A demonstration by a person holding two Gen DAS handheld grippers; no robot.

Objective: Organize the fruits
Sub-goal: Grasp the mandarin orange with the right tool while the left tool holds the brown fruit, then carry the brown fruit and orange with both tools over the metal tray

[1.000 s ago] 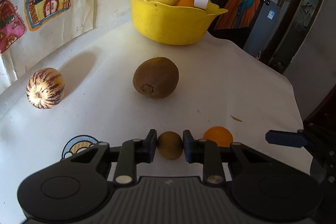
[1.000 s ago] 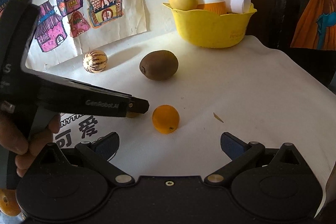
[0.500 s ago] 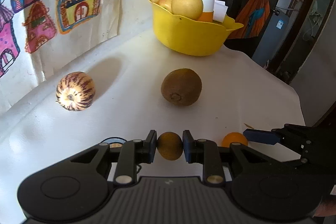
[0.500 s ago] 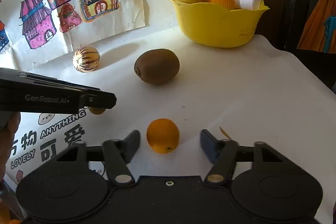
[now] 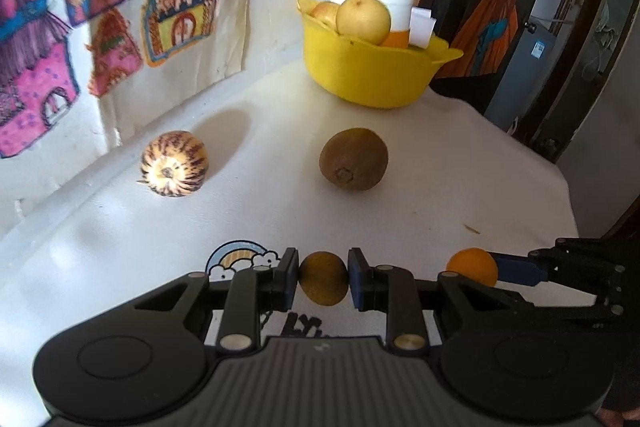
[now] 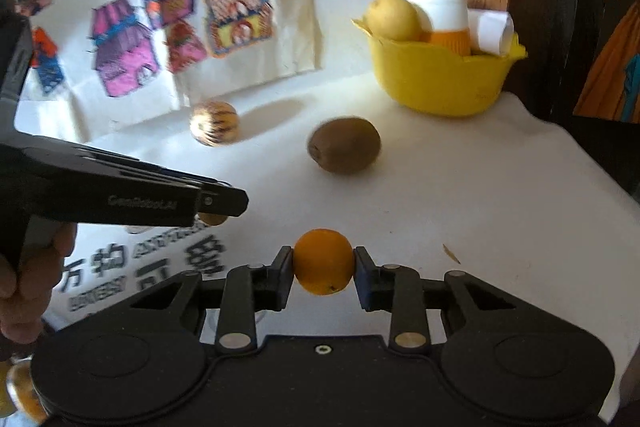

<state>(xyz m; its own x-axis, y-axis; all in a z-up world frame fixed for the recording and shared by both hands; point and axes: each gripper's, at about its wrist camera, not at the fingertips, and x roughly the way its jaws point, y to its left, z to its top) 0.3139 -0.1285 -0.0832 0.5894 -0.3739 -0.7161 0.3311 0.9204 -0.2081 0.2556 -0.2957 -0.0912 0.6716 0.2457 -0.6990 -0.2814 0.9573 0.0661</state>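
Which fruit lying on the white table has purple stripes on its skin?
The striped round fruit near the wall drawings. Its pale skin carries purple stripes, whereas the big brown kiwi beside it is plain brown. Both lie free on the table.

White-covered table (image 5: 460,163), surface creased, edge dropping off at right of frame. Directly on it: yellow bowl (image 5: 372,75) upper centre in left wrist view, upper right in right wrist view (image 6: 440,83); brown kiwi (image 5: 354,159) mid-frame, well apart from the bowl; striped round fruit (image 5: 174,163) left of the kiwi, near the wall. Printed rainbow sticker (image 5: 240,259) and black lettering (image 6: 140,267) on the cloth at lower left. Small brown scrap (image 6: 451,253) lower right.
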